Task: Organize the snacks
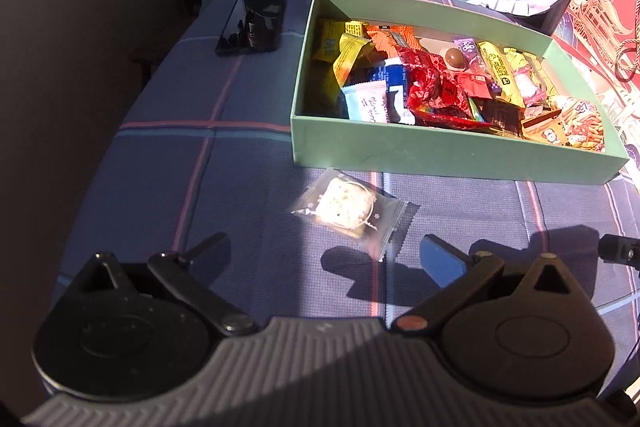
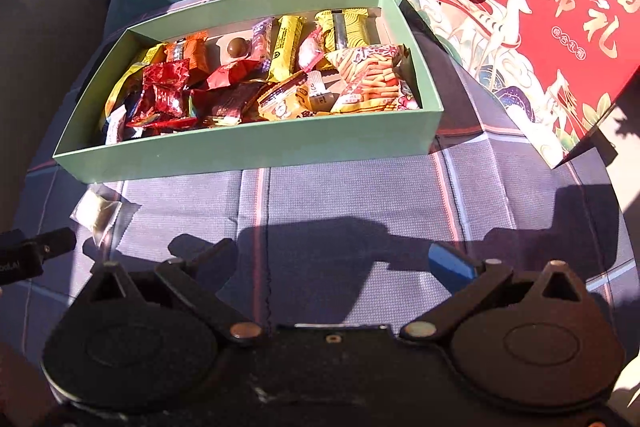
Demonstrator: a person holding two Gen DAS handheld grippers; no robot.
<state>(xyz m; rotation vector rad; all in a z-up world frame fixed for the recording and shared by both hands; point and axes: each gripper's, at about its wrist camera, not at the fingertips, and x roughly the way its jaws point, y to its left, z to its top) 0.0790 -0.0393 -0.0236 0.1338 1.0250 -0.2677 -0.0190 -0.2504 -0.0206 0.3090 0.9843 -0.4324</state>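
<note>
Snack packet [image 1: 351, 211] alone beside box [image 1: 440, 153]

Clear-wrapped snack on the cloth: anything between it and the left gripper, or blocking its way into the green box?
Nothing visible. The clear-wrapped snack lies on bare cloth just ahead of the open left gripper. Only the green box near wall lies between it and the box's inside.

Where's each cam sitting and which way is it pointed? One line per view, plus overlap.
Left wrist: on the left claw, low over the checked cloth, looking forward at the wrapped cookie, green box and phone; own open fingers show.
Right wrist: on the right claw, facing the green box and red gift bag; own open fingers show.
Shared: box, cookie, cloth; each glimpses the other claw at its edge.
</note>
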